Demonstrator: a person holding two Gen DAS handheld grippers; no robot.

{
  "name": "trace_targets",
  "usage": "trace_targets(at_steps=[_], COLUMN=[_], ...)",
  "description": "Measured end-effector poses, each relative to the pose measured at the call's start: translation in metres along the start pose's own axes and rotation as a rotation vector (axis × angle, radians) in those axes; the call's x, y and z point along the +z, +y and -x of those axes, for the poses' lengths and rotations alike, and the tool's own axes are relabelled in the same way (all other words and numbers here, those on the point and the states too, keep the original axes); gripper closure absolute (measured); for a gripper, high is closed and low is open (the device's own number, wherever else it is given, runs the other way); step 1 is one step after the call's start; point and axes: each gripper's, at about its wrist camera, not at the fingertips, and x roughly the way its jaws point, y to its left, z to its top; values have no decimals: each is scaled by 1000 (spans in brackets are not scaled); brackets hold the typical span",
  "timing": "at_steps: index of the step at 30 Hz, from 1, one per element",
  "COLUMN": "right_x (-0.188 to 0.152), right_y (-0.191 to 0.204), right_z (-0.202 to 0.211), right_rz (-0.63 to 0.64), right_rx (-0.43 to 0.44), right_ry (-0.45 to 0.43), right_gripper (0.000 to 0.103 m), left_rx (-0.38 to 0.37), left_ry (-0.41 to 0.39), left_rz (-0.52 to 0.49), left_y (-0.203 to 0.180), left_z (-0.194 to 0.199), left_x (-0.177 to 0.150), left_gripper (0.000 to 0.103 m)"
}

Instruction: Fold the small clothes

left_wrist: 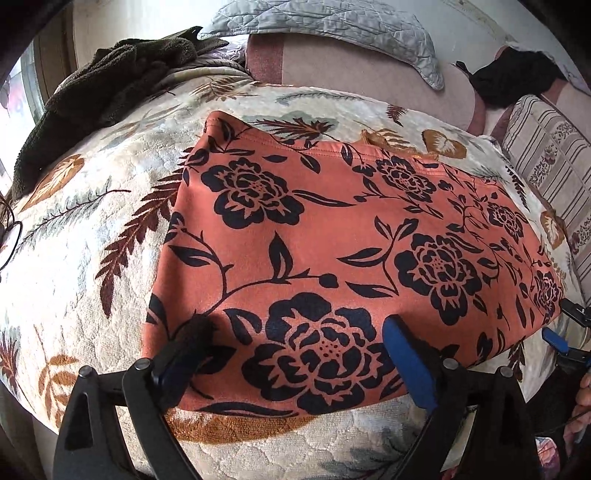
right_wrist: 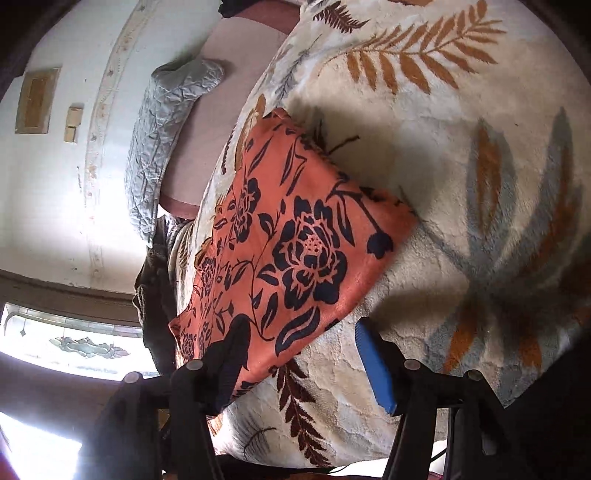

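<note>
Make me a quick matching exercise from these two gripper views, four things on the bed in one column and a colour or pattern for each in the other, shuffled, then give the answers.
Things:
1. folded garment
2. blanket
3. quilted pillow
4. towel

Descriptions:
A. pale grey, stitched
B. dark olive, fluffy, bunched near the far corner
C. orange with black flowers
D. cream with brown and grey leaves

Pairs: 1-C, 2-D, 3-A, 4-B

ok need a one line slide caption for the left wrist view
Open left gripper poised over the near edge of an orange floral garment lying flat on a leaf-patterned blanket.
</note>
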Motion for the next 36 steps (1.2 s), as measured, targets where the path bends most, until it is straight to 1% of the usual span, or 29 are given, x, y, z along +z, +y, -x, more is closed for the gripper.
trace_targets(at_steps=[2, 5, 11, 14, 17, 23, 25, 27, 29, 30, 32, 36], right_x=[4, 10, 15, 19, 25, 29, 29, 29, 29, 29, 30, 29], right_y=[-3, -12, -16, -17, -17, -12, -12, -13, -15, -18, -21, -21], right_z=[-6, -11, -12, -14, -16, -22, -22, -22, -24, -25, -25, -24], right_rz=[-14, -66, -105, -119, -129, -122, -121, -111, -108, -120, -141, -141], right_rx=[-11, 18, 72, 91, 109, 112, 113, 99, 74, 73, 85, 77], right_ry=[-4, -21, -68, -87, -113, -136, -139, -139, -134, -132, -135, -144], right_gripper=[40, 39, 38, 38, 36, 37, 39, 47, 67, 68, 68, 67], left_rx=[9, 32, 80, 101, 103, 118, 122, 124, 126, 126, 126, 124], left_ry=[0, 1, 9, 6, 6, -3, -6, -9, -12, -14, -16, -20], left_rz=[-9, -24, -60, -74, -78, -78, -77, -76, -77, -79, -80, -84], left_y=[-1, -3, -13, -16, -16, -18, -18, -18, -18, -19, -19, -18], left_z=[0, -2, -12, -13, -14, -16, -15, -15, -15, -16, -15, -14], left_x=[-1, -3, -4, -5, -5, -6, -7, -7, -7, -7, -7, -7], left_gripper=[9, 9, 0, 0, 0, 0, 0, 0, 0, 0, 0, 0])
